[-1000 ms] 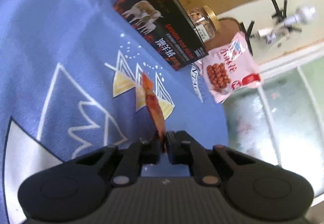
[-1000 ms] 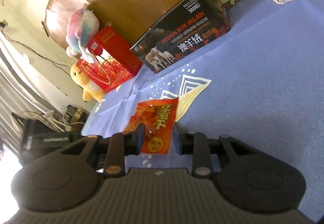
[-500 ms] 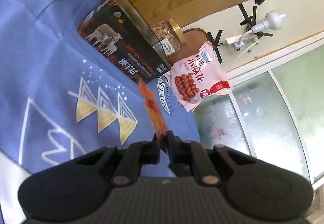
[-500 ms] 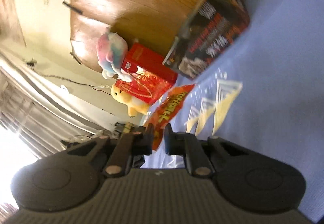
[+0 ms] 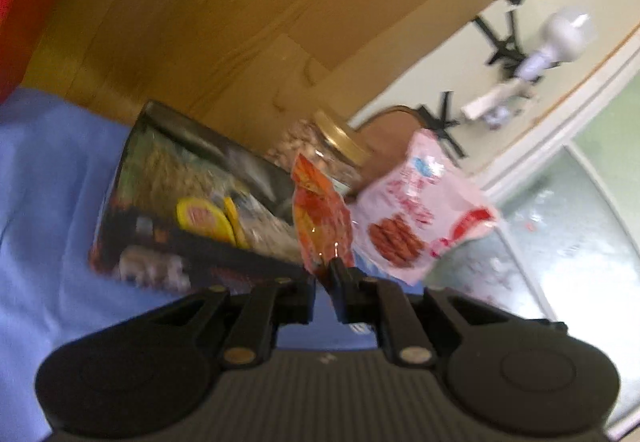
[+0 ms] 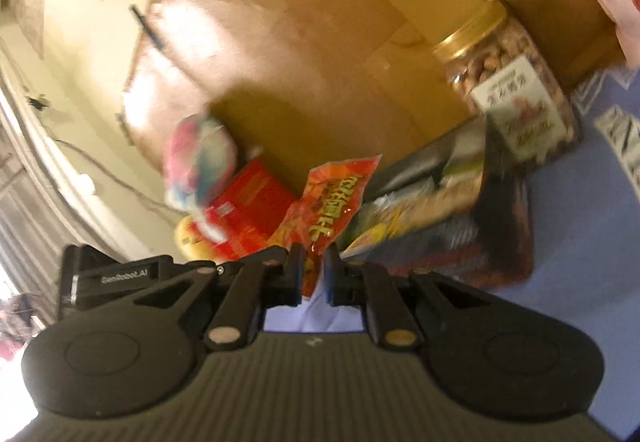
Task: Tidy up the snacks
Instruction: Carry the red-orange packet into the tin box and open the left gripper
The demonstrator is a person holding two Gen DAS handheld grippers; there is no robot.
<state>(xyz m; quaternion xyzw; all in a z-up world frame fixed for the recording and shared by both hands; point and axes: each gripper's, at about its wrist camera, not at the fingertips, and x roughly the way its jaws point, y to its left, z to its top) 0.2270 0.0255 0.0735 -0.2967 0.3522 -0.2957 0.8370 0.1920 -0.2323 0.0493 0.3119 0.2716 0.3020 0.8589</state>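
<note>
**Inspector A:** Nearest first: what is held in each pair of tongs?

**Inspector B:** An orange snack packet (image 5: pixel 320 218) is pinched by its lower edge in the left tongs (image 5: pixel 325 284). A second orange packet (image 6: pixel 328 210) is pinched likewise in the right tongs (image 6: pixel 313 274). Both packets are lifted clear of the blue cloth (image 5: pixel 48 178) spread over the desk.

**Inspector A:** And beyond the packets?

**Inspector B:** An open dark box (image 5: pixel 192 218) is seen just past them, with yellow and pale wrappers already lying inside. A gold-lidded nut jar (image 6: pixel 516 90) stands behind it, a pink bag (image 5: pixel 416 218) beside that. A red carton (image 6: pixel 248 210) and a plush toy (image 6: pixel 200 158) are noted further off, against the wooden panel. Both views are blurred.

**Inspector A:** Which step is judged to be in hand?

**Inspector B:** Carriage of the two packets to the box is judged underway; neither has yet been deposited.

**Inspector A:** What is called for next?

**Inspector B:** Each packet should be brought over the box opening, lowered inside its walls, and only then released.
</note>
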